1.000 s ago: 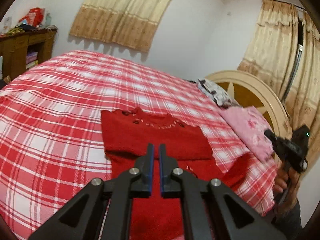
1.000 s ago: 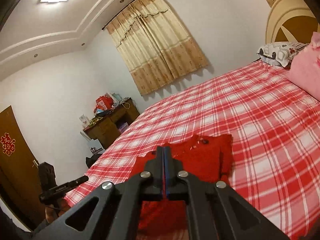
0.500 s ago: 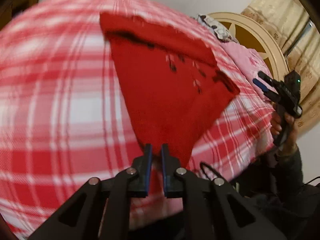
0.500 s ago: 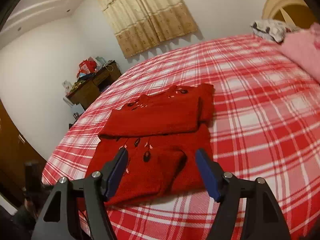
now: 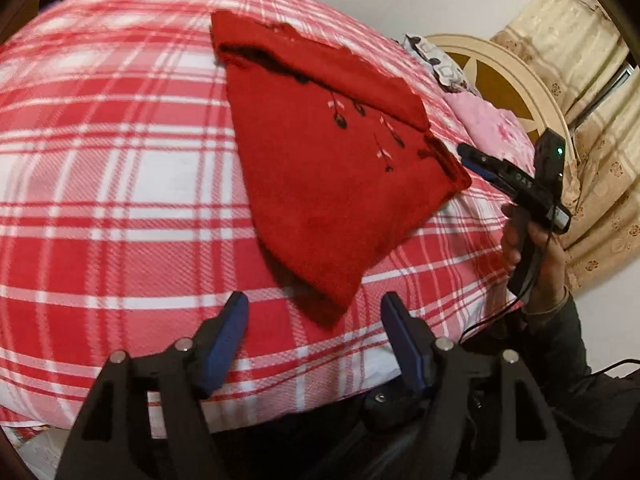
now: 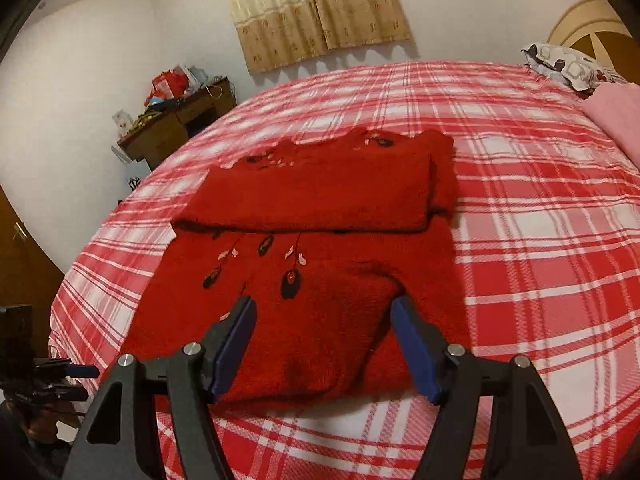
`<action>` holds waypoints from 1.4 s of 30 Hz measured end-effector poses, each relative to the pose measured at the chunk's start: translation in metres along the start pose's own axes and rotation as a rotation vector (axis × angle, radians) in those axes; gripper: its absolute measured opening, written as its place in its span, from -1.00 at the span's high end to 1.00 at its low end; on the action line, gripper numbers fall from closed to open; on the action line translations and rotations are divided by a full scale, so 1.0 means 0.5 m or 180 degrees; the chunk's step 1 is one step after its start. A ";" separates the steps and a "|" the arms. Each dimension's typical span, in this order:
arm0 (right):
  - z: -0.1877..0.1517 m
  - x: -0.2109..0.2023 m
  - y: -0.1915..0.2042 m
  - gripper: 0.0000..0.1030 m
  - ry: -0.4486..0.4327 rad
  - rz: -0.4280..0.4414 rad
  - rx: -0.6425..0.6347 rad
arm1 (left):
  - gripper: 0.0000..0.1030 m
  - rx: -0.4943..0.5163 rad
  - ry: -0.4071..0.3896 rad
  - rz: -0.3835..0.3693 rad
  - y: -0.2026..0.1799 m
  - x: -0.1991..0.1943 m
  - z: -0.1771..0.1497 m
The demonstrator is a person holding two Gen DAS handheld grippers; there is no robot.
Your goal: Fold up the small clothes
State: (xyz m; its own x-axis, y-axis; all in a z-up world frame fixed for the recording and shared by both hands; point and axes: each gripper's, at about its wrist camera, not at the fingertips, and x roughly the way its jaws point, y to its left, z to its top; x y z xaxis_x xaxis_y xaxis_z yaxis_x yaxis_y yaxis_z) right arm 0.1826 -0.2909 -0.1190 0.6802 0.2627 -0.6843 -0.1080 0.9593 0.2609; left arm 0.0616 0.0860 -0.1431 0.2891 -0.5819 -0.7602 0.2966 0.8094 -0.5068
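A bed with a red-and-white plaid bedspread point(image 6: 540, 208) fills a white-walled bedroom with beige curtains point(image 6: 316, 8). A red knit sweater point(image 6: 312, 248) with a dark flower pattern lies flat on it, sleeves folded across the chest, neckline toward the curtained wall and hem toward the near bed edge, its long axis running away from the person. The right gripper point(image 6: 324, 344) hovers over the hem, jaws spread wide, holding nothing. The left gripper point(image 5: 314, 336) hangs just off the sweater's near corner, jaws likewise wide apart and empty.
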 end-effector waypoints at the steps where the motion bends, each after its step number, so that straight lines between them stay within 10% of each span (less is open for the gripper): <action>1: -0.001 0.007 0.004 -0.37 0.0018 -0.0002 -0.0016 | -0.35 0.0013 0.0022 -0.0042 -0.006 0.006 0.001; 10: 0.001 0.029 0.017 -0.37 0.0040 -0.0235 -0.0116 | -0.15 0.0251 0.0177 -0.0181 -0.054 0.060 0.008; 14: -0.002 0.054 0.017 -0.31 0.0132 -0.0367 -0.0155 | 0.72 0.0202 0.0216 -0.0153 -0.043 0.074 0.011; 15: -0.004 0.059 0.016 -0.01 0.0158 -0.0349 -0.0164 | 0.87 0.0192 0.0195 -0.0153 -0.039 0.071 0.016; 17: -0.009 0.071 0.019 0.78 0.0231 -0.0357 -0.0227 | 0.87 0.0201 0.0075 -0.0137 -0.034 0.056 0.025; 18: -0.011 0.067 0.019 0.84 0.0194 -0.0358 -0.0231 | 0.89 0.0220 -0.0005 -0.0148 -0.033 0.044 0.030; 27: 0.050 -0.063 -0.002 0.86 -0.0581 0.0163 0.0116 | 0.91 0.0208 -0.0960 -0.0510 -0.022 -0.088 0.126; 42: 0.205 -0.087 -0.003 0.87 -0.1019 0.0390 0.0268 | 0.93 0.0192 -0.1602 -0.0354 0.010 -0.108 0.317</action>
State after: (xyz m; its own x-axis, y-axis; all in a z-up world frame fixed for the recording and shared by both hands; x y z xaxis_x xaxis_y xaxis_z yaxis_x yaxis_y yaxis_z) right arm 0.2272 -0.3144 -0.0198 0.8601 0.3169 -0.3998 -0.1519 0.9072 0.3923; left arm 0.1917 0.1092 -0.0401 0.6506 -0.6419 -0.4058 0.3979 0.7432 -0.5378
